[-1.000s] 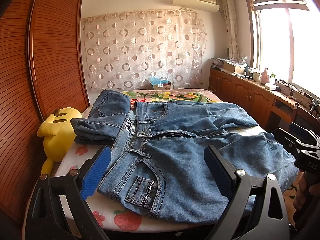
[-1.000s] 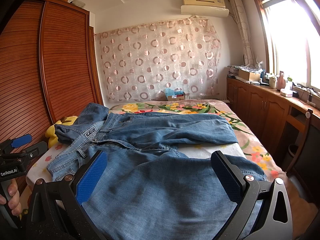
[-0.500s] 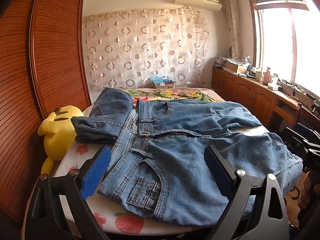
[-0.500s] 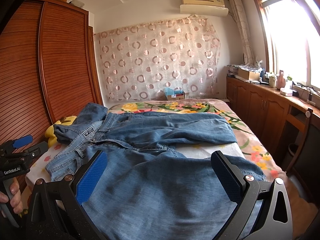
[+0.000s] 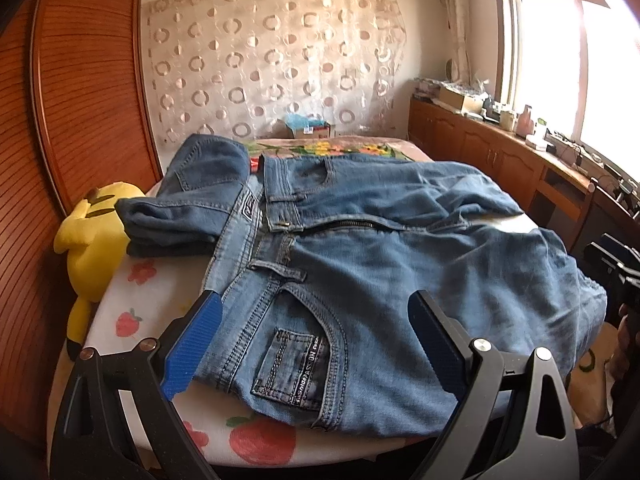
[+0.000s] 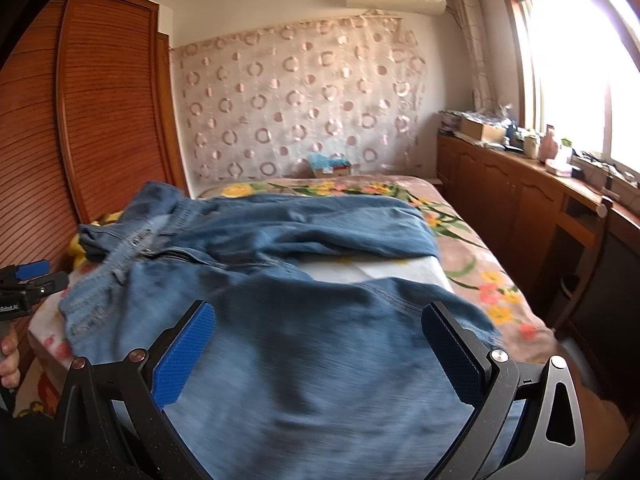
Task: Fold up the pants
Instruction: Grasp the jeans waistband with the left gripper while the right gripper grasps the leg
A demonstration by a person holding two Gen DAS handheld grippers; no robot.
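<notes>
A pair of blue jeans (image 5: 392, 264) lies spread flat on the bed, waistband to the left, legs running right. My left gripper (image 5: 316, 320) is open and empty, just above the near waistband and front pocket (image 5: 292, 368). My right gripper (image 6: 318, 332) is open and empty over the near leg (image 6: 320, 360) of the jeans, close to the cloth. The right gripper also shows at the right edge of the left wrist view (image 5: 616, 268); the left gripper also shows at the left edge of the right wrist view (image 6: 28, 284).
A folded pair of jeans (image 5: 192, 204) lies at the bed's far left, beside a yellow plush toy (image 5: 96, 236). A wooden wardrobe (image 5: 80, 112) stands on the left, low cabinets (image 5: 492, 156) under the window on the right. A cardboard box (image 5: 310, 130) sits at the curtain.
Both grippers have moved forward and down toward the jeans. The left one is closer to the waistband, the right one closer over the near leg. Both stay open.
</notes>
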